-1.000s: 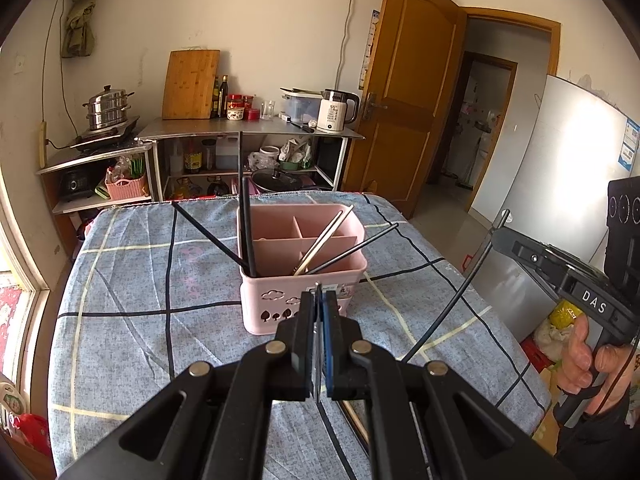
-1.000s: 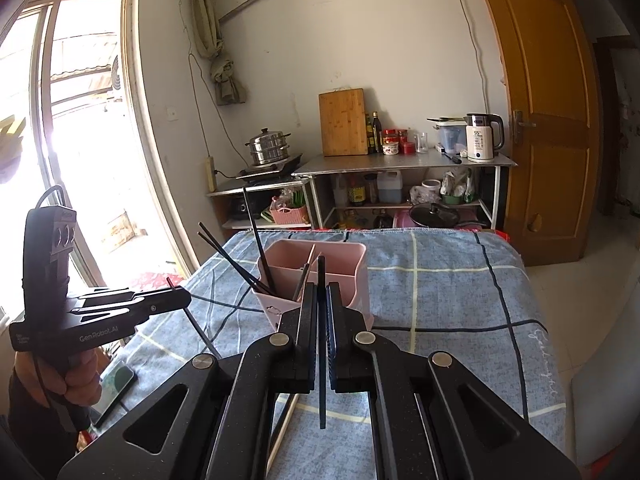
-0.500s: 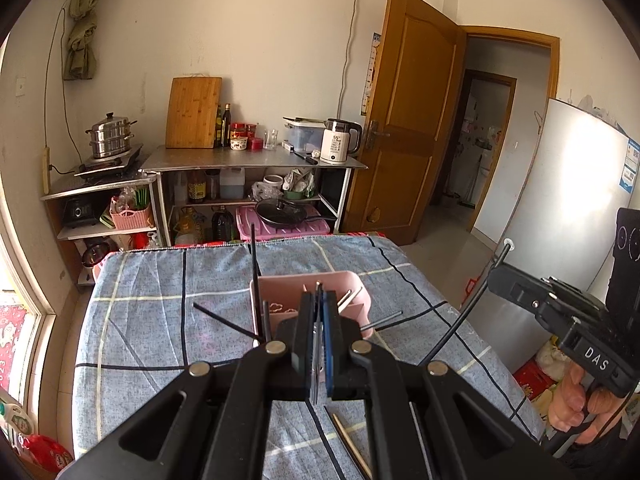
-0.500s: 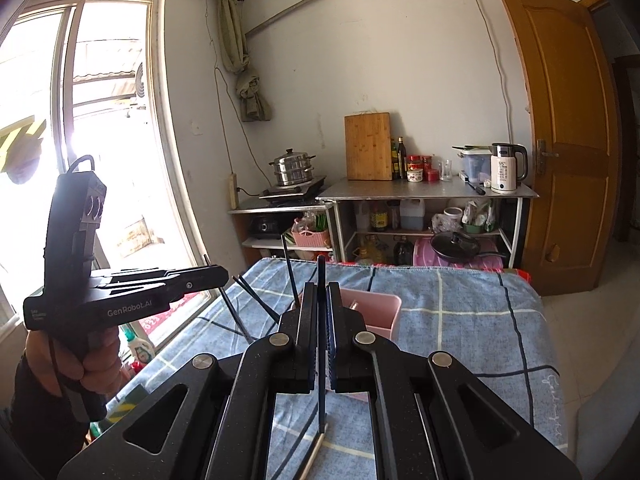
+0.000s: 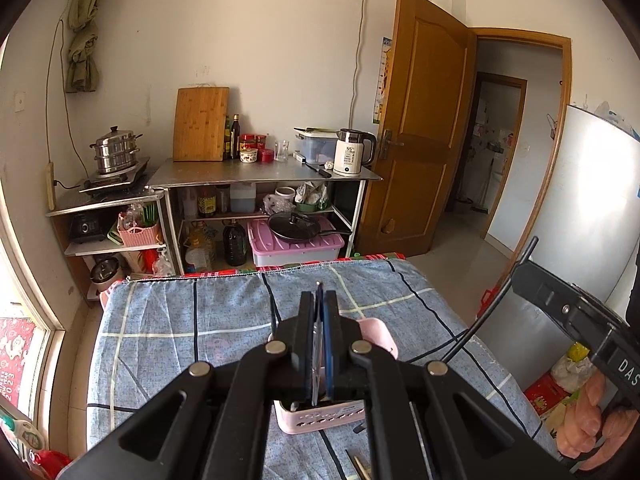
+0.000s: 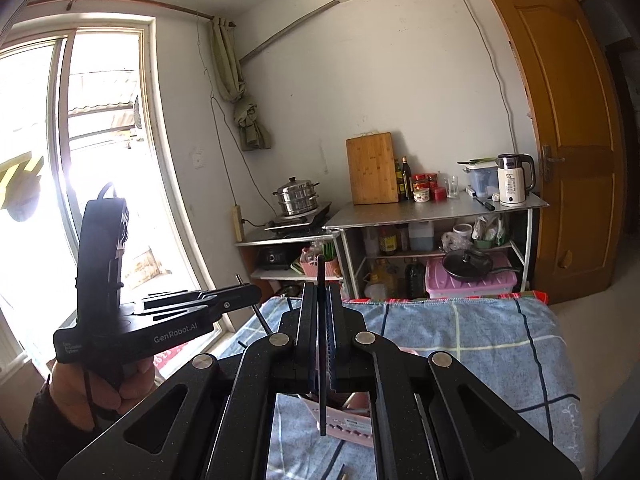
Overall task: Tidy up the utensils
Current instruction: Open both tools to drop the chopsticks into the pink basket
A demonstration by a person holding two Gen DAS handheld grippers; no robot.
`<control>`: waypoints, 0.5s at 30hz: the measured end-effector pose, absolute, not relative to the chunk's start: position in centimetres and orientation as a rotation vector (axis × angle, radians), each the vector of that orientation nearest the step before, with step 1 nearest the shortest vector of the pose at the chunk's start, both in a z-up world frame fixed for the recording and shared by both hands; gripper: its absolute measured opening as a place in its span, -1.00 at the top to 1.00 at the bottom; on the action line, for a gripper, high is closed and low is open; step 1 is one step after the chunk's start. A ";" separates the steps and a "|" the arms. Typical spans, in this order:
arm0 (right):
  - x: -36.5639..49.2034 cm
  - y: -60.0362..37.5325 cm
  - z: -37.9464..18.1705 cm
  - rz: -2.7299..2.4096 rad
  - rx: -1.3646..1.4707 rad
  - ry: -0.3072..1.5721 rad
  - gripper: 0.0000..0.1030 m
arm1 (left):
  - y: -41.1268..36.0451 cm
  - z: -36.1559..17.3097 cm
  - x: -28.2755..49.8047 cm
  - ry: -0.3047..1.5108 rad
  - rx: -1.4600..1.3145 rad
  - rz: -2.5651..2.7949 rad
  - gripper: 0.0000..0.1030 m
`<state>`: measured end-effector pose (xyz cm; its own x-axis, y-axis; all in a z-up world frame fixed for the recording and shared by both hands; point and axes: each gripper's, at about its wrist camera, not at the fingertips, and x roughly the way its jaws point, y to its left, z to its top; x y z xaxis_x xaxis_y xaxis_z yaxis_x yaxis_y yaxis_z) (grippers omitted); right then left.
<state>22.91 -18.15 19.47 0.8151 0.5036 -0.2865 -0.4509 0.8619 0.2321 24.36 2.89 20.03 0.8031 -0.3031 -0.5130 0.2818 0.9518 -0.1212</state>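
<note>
Black lettering "GenRobot.AI" marks the left gripper [image 6: 240, 294], its jaws closed on a thin dark chopstick [image 6: 252, 308]; "DAS" shows on the right gripper [image 6: 322, 292], its jaws pinched on a black chopstick [image 6: 321, 344]. A pink utensil caddy [image 5: 320, 420] sits below both on a blue checked tablecloth [image 5: 180, 320] with open cloth towards the far edge. A white kettle [image 5: 352, 152] reads "55".

Pink utensil caddy [image 5: 376, 330] on blue-grey tabletop [image 5: 172, 320] cloth — checked with dark and pale lines (red tartan edge) — black claws.
</note>
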 end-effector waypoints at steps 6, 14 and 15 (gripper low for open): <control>25.2 -18.1 19.3 0.496 0.197 0.345 0.93 | 3.2 18.8 26.3 0.587 -0.043 -0.304 0.91; 27.1 -17.6 18.8 0.476 0.205 0.331 0.93 | 3.7 18.0 27.3 0.586 -0.066 -0.323 0.91; 27.3 -17.4 18.5 0.473 0.200 0.333 0.93 | 3.8 17.8 27.4 0.583 -0.071 -0.326 0.91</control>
